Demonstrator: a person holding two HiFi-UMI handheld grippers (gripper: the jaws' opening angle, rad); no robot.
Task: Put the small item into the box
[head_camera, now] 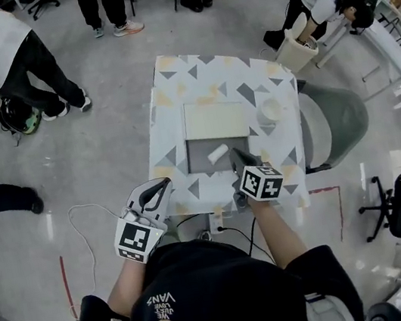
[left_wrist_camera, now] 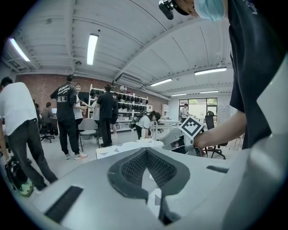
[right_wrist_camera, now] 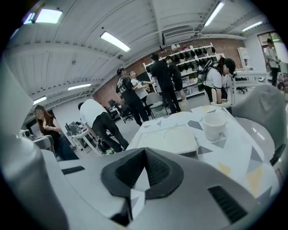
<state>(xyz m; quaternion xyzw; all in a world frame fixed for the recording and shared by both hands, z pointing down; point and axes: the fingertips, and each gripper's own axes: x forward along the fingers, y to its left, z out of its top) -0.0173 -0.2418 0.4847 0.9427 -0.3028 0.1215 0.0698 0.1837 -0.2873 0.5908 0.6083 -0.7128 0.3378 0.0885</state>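
Note:
The small item (head_camera: 217, 154), a short white cylinder, lies on the grey floor of the open box (head_camera: 200, 165) in the middle of the patterned table (head_camera: 164, 85). The box's cream lid (head_camera: 215, 120) is folded back behind it. My right gripper (head_camera: 234, 154) is shut and empty, its tip just right of the item at the box's front right. In the right gripper view the right gripper (right_wrist_camera: 145, 153) has its pads together, with the lid (right_wrist_camera: 173, 139) ahead. My left gripper (head_camera: 164, 184) is shut and empty, over the table's front left edge.
A white cup (head_camera: 269, 110) stands on the table right of the box, also seen as the cup (right_wrist_camera: 213, 126) in the right gripper view. A grey chair (head_camera: 339, 120) is beside the table's right edge. Several people stand around on the floor. Cables run under the table's front.

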